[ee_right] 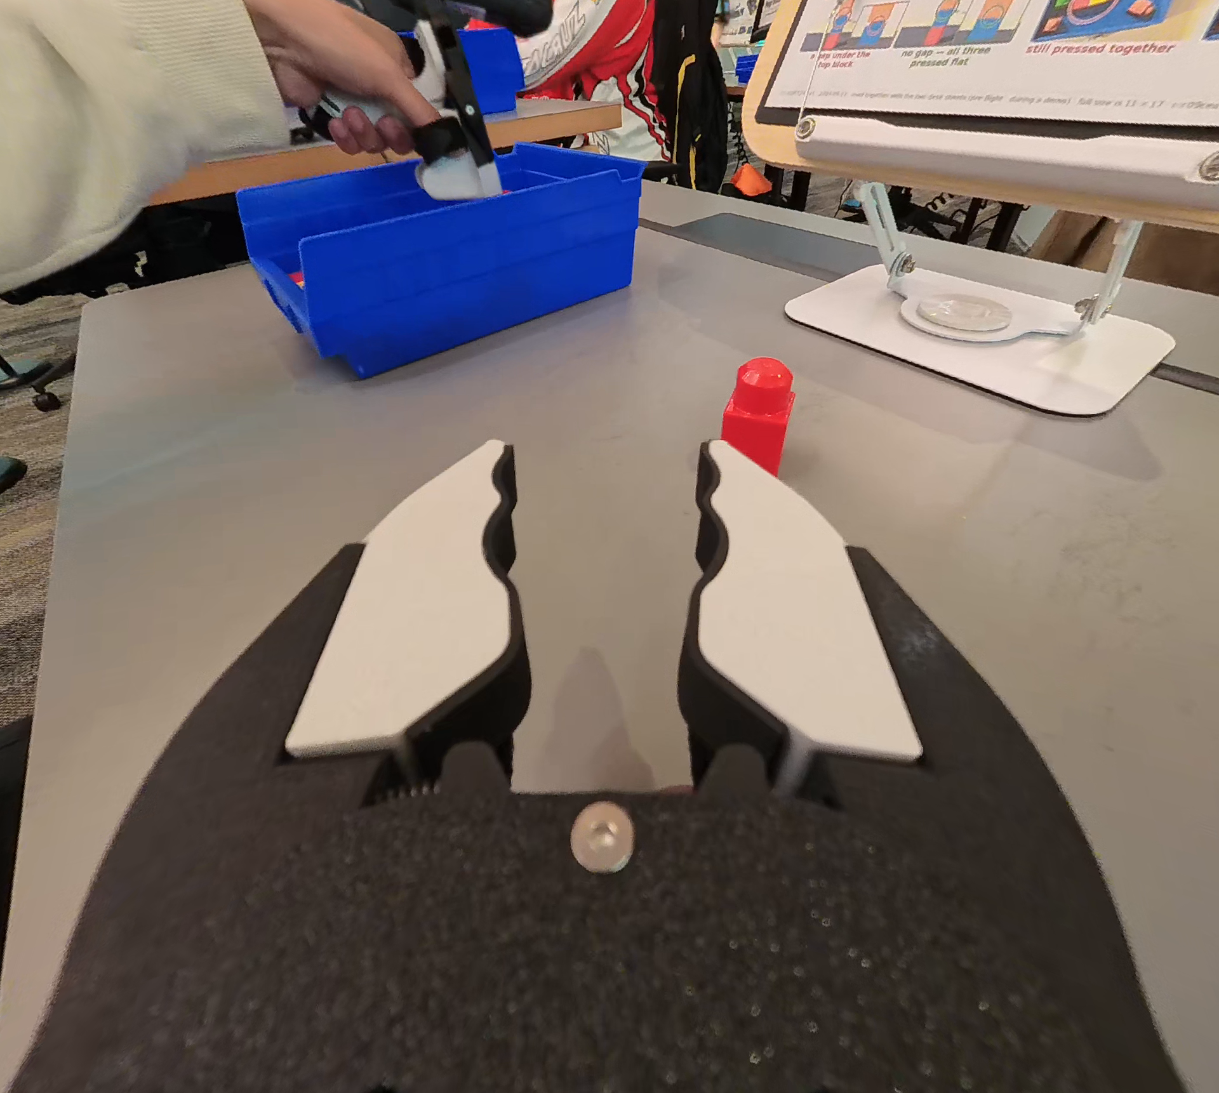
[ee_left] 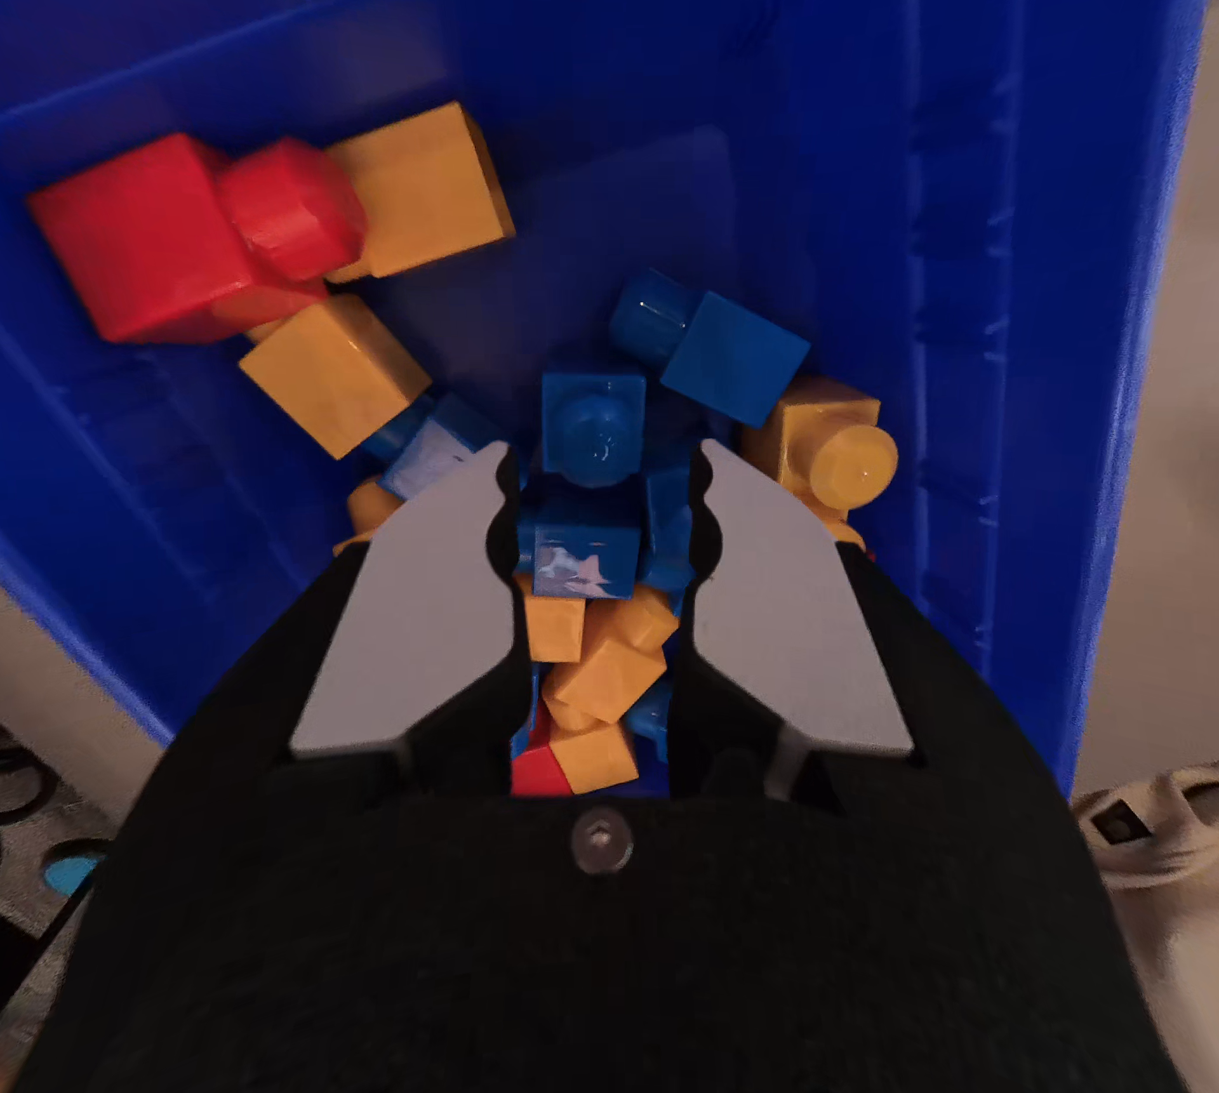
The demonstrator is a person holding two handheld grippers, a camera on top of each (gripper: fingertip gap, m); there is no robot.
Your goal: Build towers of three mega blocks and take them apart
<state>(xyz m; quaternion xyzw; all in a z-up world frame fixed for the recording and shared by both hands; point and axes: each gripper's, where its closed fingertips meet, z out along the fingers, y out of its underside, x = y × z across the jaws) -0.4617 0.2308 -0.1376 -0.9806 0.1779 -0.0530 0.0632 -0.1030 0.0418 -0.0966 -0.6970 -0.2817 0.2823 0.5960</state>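
One red block (ee_right: 758, 422) stands upright on the grey tabletop (ee_right: 330, 468), stud up, just beyond the right fingertip of the right gripper (ee_right: 603, 468). We read it as the base of a tower, so the build step is in hand with two blocks yet to be added.

The right gripper hovers low over the tabletop with its jaws spread and nothing between them; the red block lies outside the gap.

The left gripper (ee_left: 600, 468) reaches down into the blue bin (ee_left: 659, 72), which sits on the far left of the tabletop. The bin holds a loose pile of red, yellow and blue blocks. A blue block (ee_left: 592, 428), stud toward the camera, sits in line with the gap just past the fingertips, and a second blue block (ee_left: 580, 553) lies between the fingers. The jaws stand apart. The view is dim and blurred here, so we judge rather than confirm that the pads are not yet pressing on either block.

The next move calls for the left gripper to close squarely on the flat sides of a single block, clear of its neighbours, lift it out, and carry it over to the red block. There the hollow underside must align with the red stud before pressing down flat. The right gripper is well placed to steady the red block.
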